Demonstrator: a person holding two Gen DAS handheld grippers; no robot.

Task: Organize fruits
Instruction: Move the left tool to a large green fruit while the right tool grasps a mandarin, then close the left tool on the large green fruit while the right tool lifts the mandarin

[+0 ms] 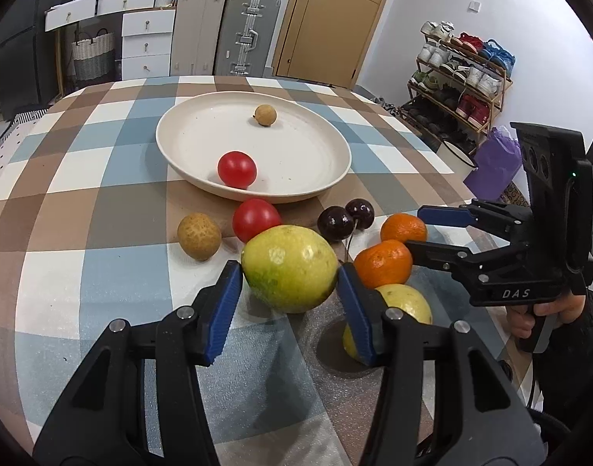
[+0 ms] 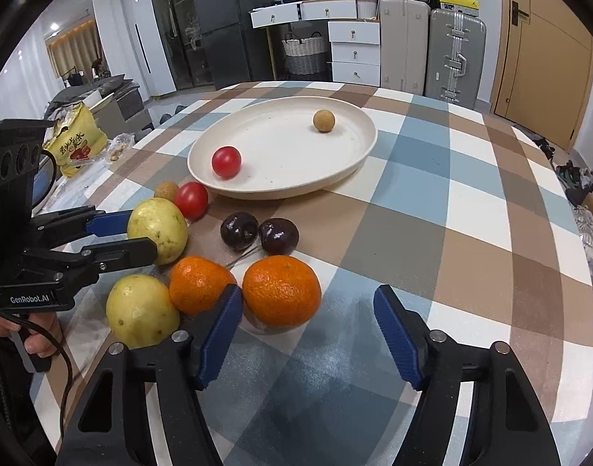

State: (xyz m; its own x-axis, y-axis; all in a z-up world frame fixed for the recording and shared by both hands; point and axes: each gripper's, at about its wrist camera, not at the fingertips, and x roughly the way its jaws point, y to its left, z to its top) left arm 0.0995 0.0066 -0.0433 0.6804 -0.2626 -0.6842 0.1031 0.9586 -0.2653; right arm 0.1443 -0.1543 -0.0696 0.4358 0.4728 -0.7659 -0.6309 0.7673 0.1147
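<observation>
My left gripper (image 1: 288,270) is shut on a yellow-green guava (image 1: 290,268) that rests on the checked tablecloth, blue pads against both its sides. A second guava (image 1: 405,303) lies behind the right finger. My right gripper (image 2: 308,293) is open around an orange (image 2: 281,290): its left pad is at the peel, its right pad stands well clear. A second orange (image 2: 199,283) touches the outside of that left finger. Two dark cherries (image 2: 239,230), a tomato (image 2: 191,200) and a longan (image 2: 166,190) lie before the cream plate (image 2: 335,182), which holds a tomato (image 2: 226,161) and a longan (image 2: 323,120).
A yellow snack bag (image 2: 75,143) lies beyond the table's left edge. A shoe rack (image 1: 459,77) and a purple bag (image 1: 494,163) stand off the right side. Drawers and suitcases (image 1: 249,31) line the far wall. A hand (image 1: 537,310) holds the right gripper's handle.
</observation>
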